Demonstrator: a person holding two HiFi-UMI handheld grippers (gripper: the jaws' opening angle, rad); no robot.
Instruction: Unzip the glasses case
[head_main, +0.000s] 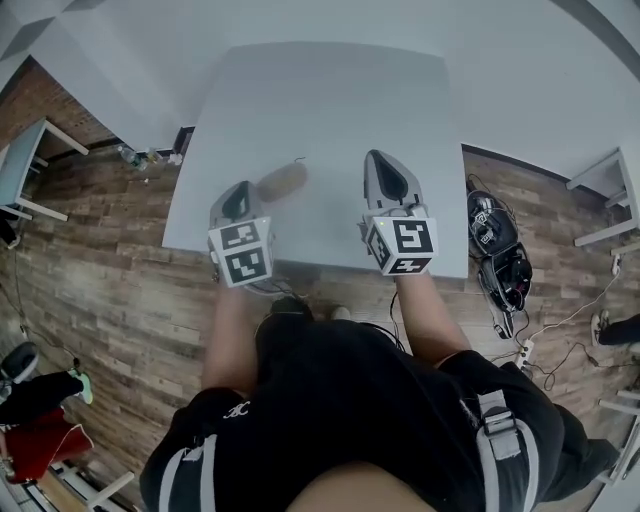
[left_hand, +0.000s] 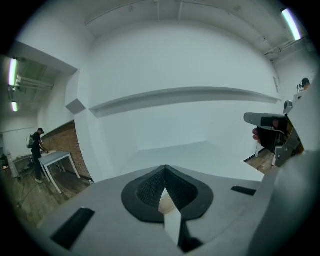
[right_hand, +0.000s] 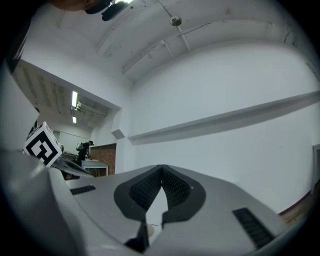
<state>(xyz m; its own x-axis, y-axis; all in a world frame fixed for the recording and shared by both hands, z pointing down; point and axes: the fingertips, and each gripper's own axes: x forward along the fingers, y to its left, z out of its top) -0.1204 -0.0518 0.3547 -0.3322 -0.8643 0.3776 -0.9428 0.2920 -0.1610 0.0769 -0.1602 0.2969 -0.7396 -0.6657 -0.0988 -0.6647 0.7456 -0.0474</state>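
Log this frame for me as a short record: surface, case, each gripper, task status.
surface: white table
glasses case: tan, lying on the table near its front edge
left gripper: jaws together, nothing between them; close beside the case, contact unclear
right gripper: jaws together, nothing between them; apart from the case
zip: too small to tell
status: case not gripped by either gripper

The person's grey left gripper (head_main: 238, 192) and grey right gripper (head_main: 380, 162) are held forward side by side, well apart, on bare forearms (head_main: 228, 330). The right reaches further forward. On each, the black textured fingers (left_hand: 150, 190) are pressed together, with nothing between them.
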